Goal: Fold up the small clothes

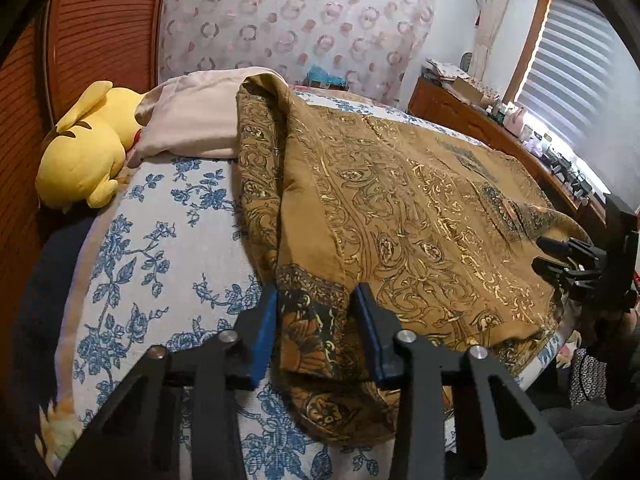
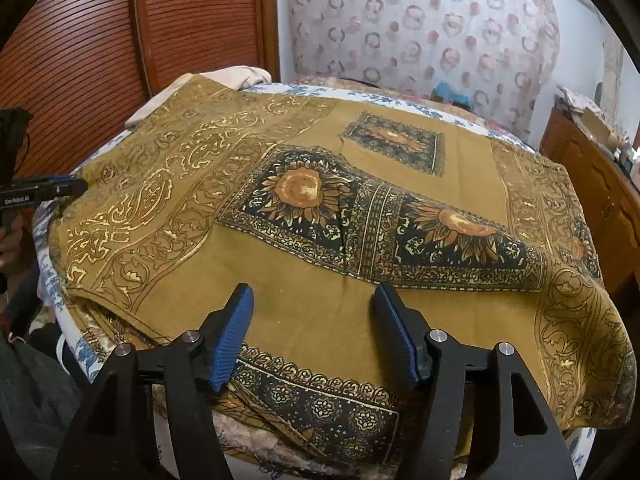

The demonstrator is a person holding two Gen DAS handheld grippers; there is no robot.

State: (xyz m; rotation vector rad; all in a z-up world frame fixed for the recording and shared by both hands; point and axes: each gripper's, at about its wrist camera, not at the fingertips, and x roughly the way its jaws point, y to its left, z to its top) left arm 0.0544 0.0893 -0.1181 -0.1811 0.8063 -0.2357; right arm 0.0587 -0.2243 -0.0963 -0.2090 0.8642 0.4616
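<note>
A mustard-brown garment (image 1: 400, 208) with gold scrollwork and dark sunflower panels (image 2: 304, 192) lies spread over the bed, its left side folded into a ridge. In the left wrist view, my left gripper (image 1: 316, 320) has the garment's near corner bunched between its blue pads, which press on both sides of it. The same gripper (image 2: 76, 186) shows at the cloth's left edge in the right wrist view. My right gripper (image 2: 316, 320) stands open just above the near hem with nothing pinched between its pads. It also shows at the cloth's right edge (image 1: 540, 256).
A blue-floral bedsheet (image 1: 168, 248) covers the bed. A yellow plush toy (image 1: 84, 152) and a beige pillow (image 1: 192, 120) lie at the far left. A wooden dresser (image 1: 500, 132) with several small items runs along the right, and louvred wooden doors (image 2: 120, 40) stand behind.
</note>
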